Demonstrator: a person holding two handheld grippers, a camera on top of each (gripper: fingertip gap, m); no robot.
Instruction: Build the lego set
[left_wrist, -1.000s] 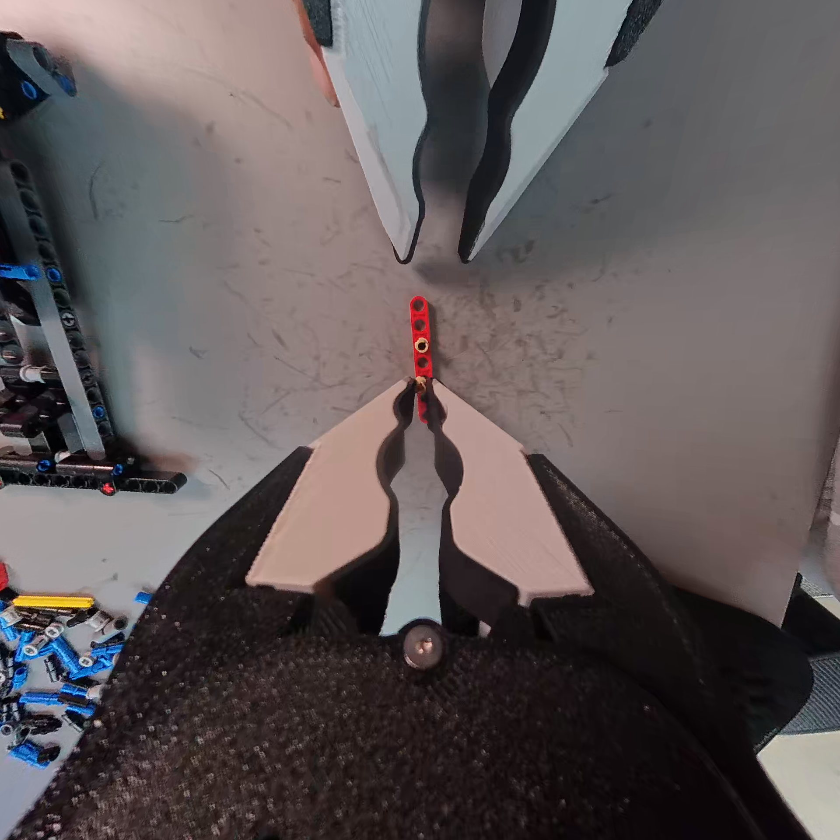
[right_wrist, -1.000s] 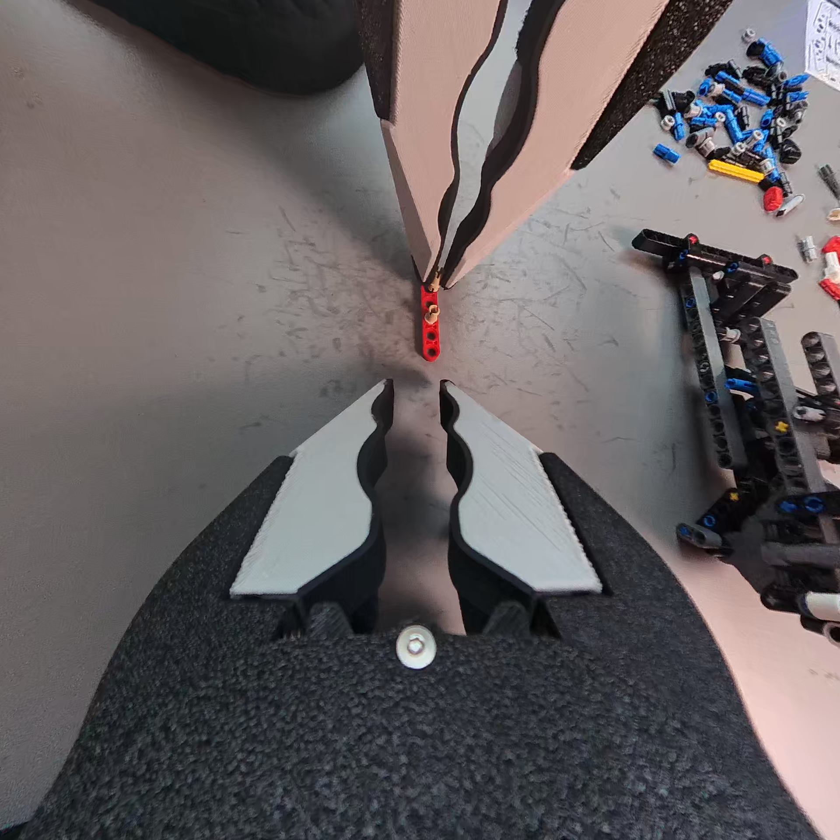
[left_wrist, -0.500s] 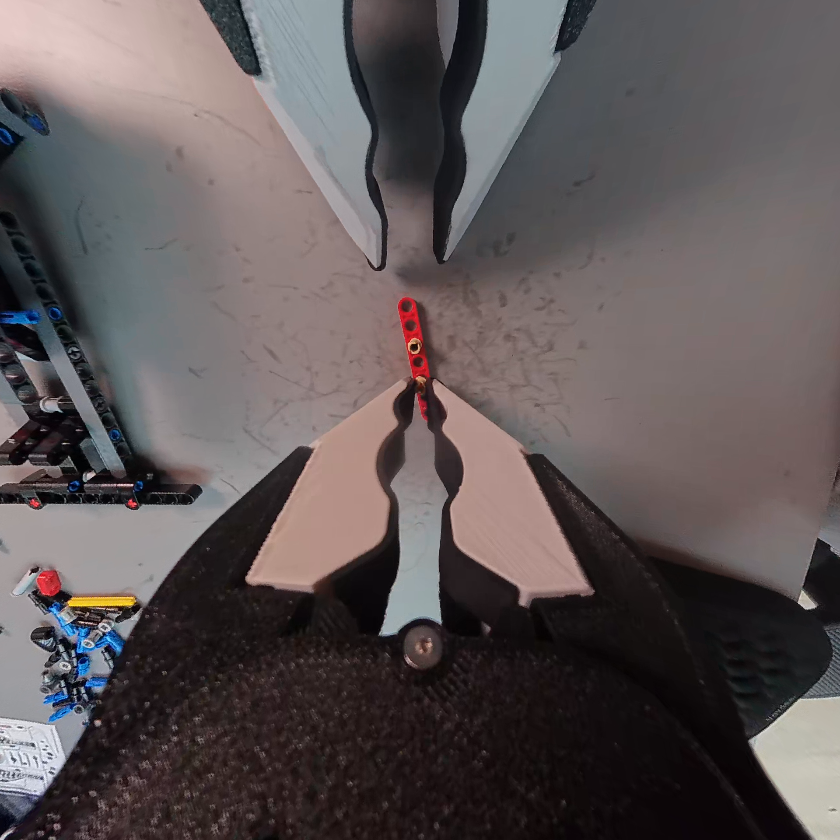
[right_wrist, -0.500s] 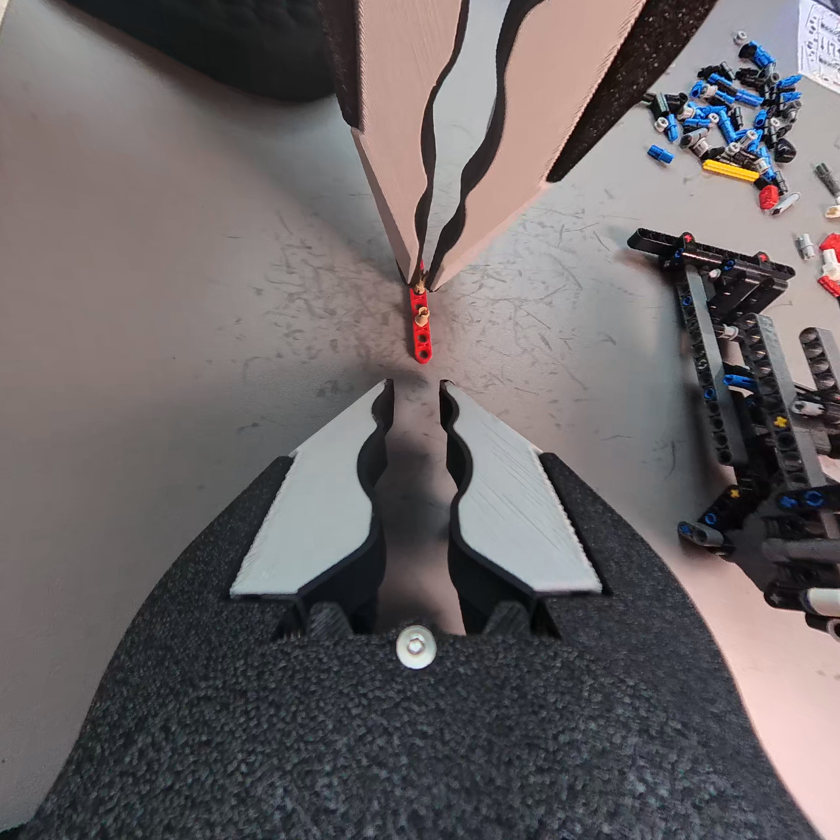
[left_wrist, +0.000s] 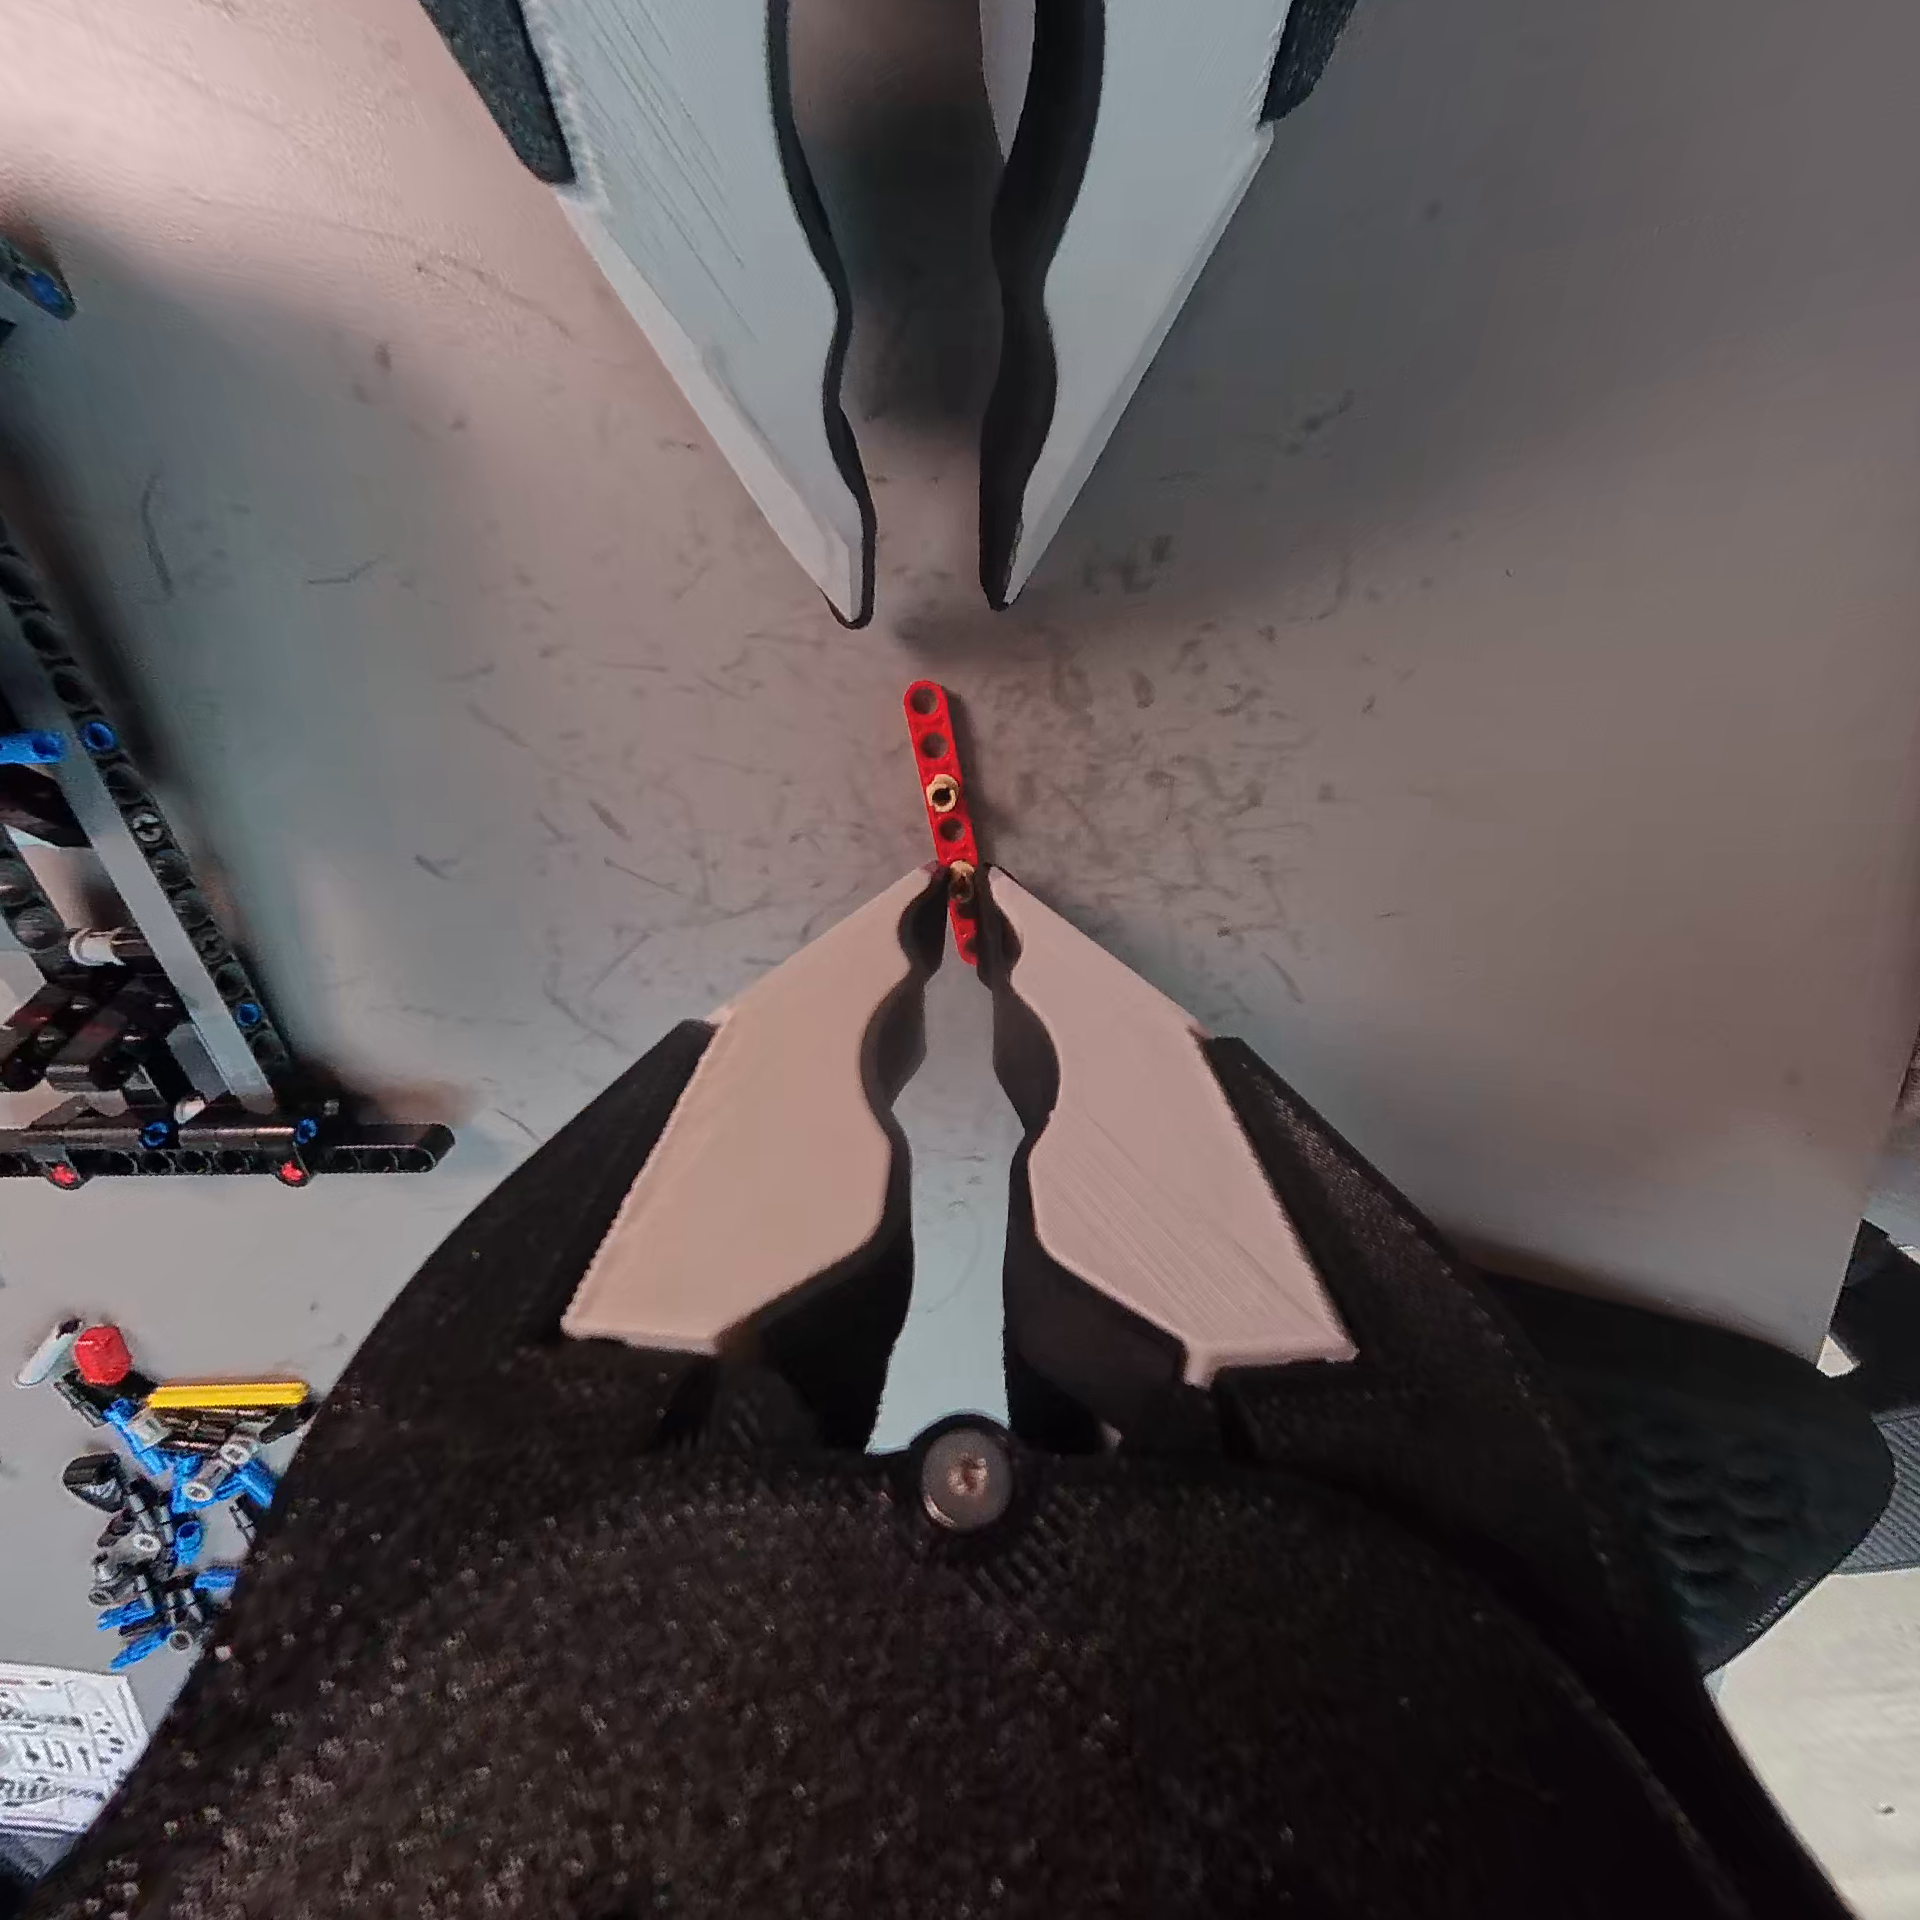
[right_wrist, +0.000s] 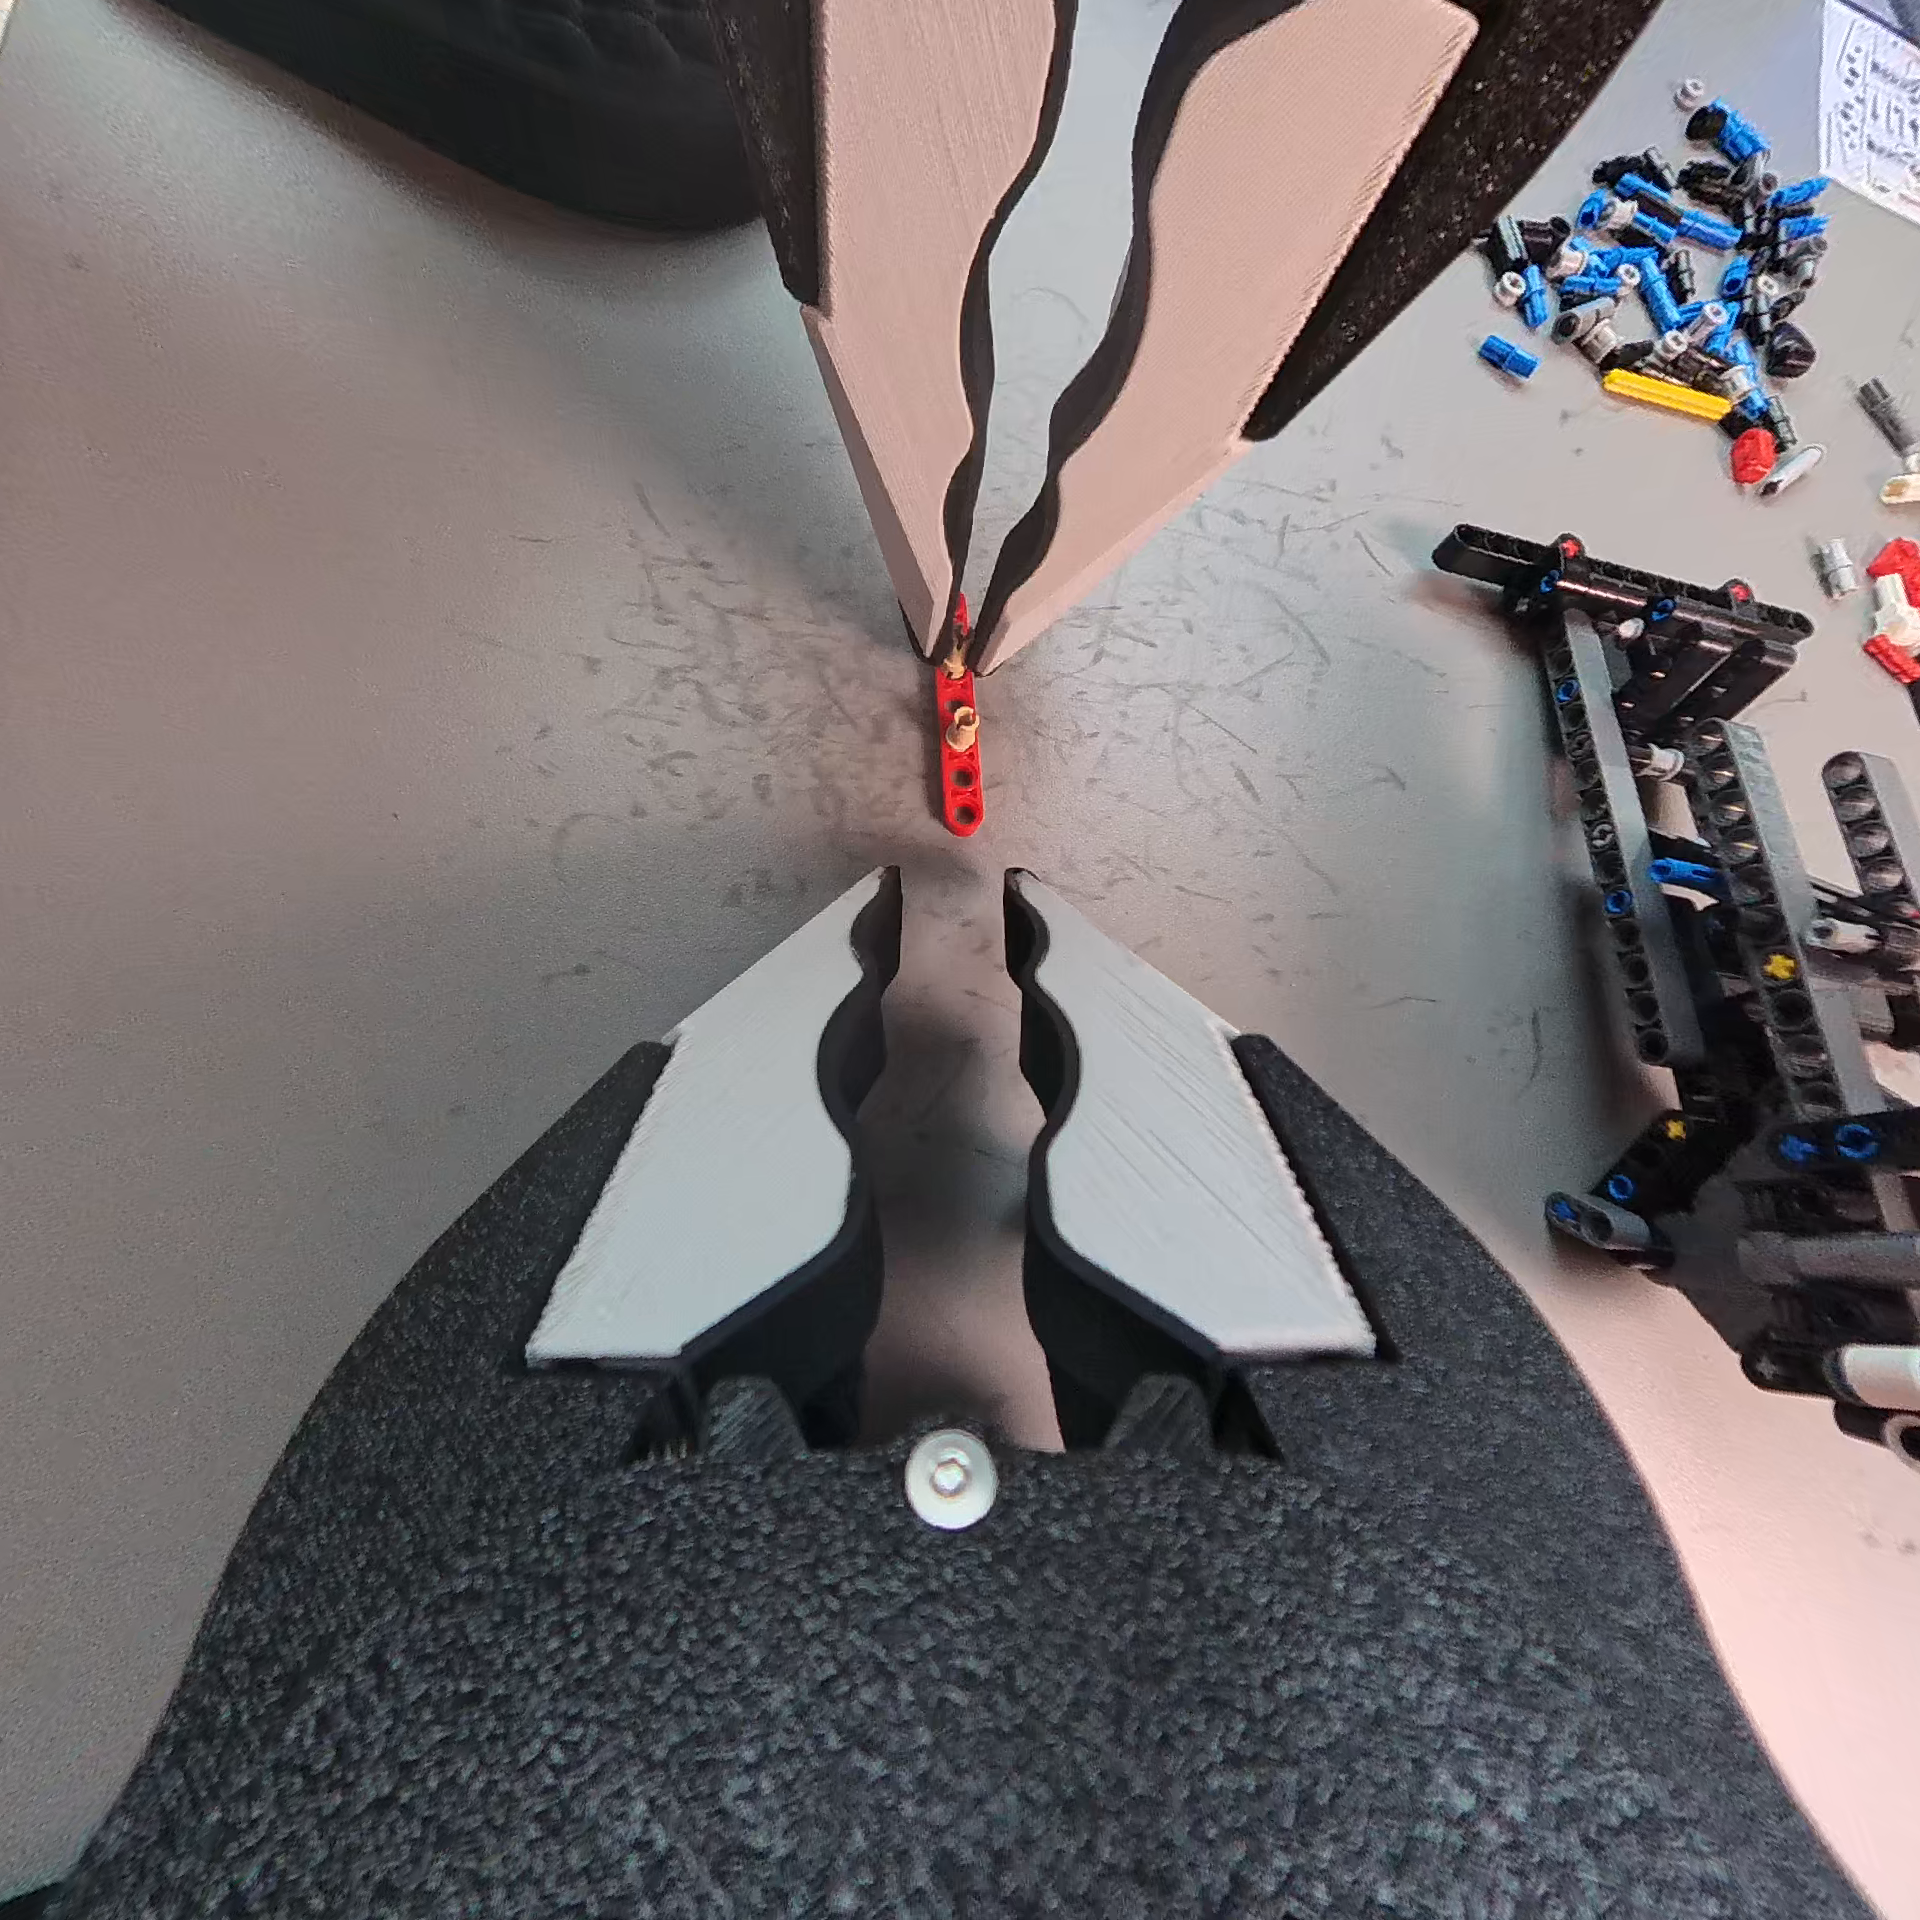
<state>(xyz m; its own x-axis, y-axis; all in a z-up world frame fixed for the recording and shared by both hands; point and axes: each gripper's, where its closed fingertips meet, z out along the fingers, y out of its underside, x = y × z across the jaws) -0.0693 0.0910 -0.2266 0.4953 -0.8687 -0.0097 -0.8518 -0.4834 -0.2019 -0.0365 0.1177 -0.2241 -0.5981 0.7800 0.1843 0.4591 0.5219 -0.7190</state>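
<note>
The thin red beam (left_wrist: 943, 790) with two tan pins (left_wrist: 941, 795) juts from the left gripper (left_wrist: 958, 875), pinched at one end just above the scratched surface (left_wrist: 1455, 727). The right gripper (right_wrist: 951, 875) sits spread and empty beside the free end. With so short a bite the beam may pivot or slip when the other jaws close, knocking a pin loose

Red beam (left_wrist: 943, 790): near end hidden between left gripper (left_wrist: 958, 873) tips. Black frame assembly (right_wrist: 1725, 914) cut off by the right edge in right wrist view, blurred in left. Loose pin pile (right_wrist: 1673, 281) too small to sort.
</note>
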